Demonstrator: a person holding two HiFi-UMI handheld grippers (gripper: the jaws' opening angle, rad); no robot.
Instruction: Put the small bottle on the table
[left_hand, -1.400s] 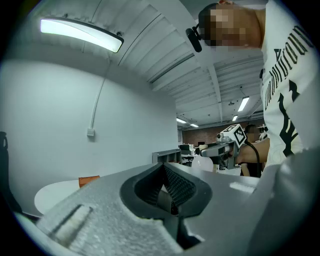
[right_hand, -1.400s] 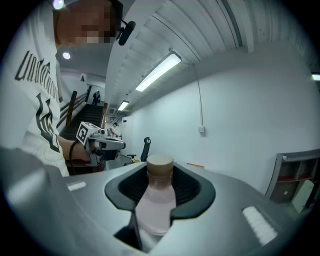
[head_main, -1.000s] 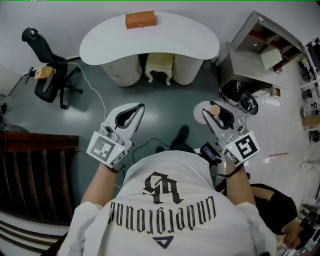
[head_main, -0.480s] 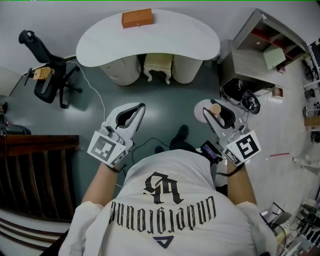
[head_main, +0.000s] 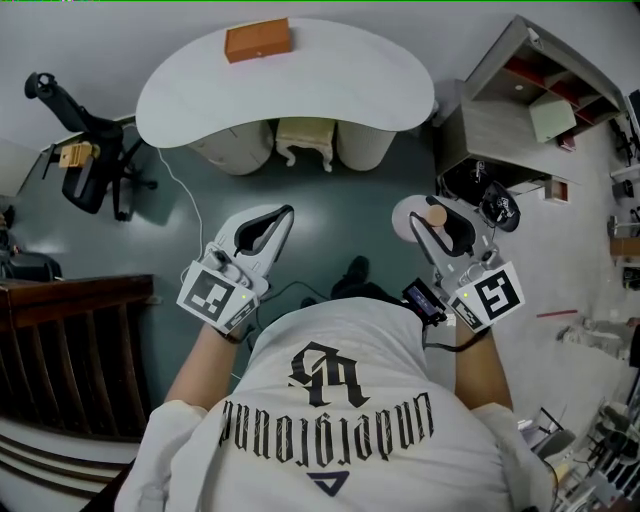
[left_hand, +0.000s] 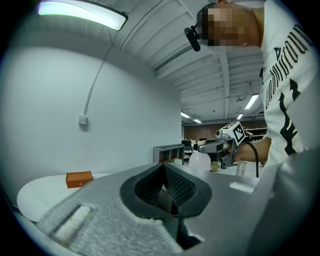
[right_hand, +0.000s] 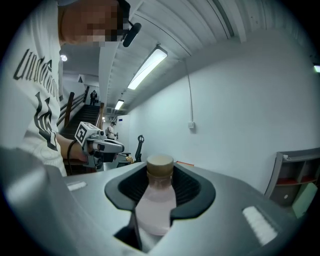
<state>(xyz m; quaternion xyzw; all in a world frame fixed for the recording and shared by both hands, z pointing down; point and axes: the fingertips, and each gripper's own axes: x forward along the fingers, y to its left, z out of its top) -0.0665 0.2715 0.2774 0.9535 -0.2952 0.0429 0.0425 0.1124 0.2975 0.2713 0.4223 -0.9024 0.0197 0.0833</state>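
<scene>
Small bottle (right_hand: 156, 202), pale with a tan cap, stands upright, clamped between the partly spread jaws of the right gripper (head_main: 432, 222); it is held over the floor, well short of the white table (head_main: 330, 85). The left gripper (head_main: 280, 216) has its jaws together on nothing; an orange box (head_main: 258, 41) lies on the table's far side.

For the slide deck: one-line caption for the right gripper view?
Right hand-held gripper shut on a small pale bottle with a tan cap; left hand-held gripper alongside, white wall ahead.
</scene>
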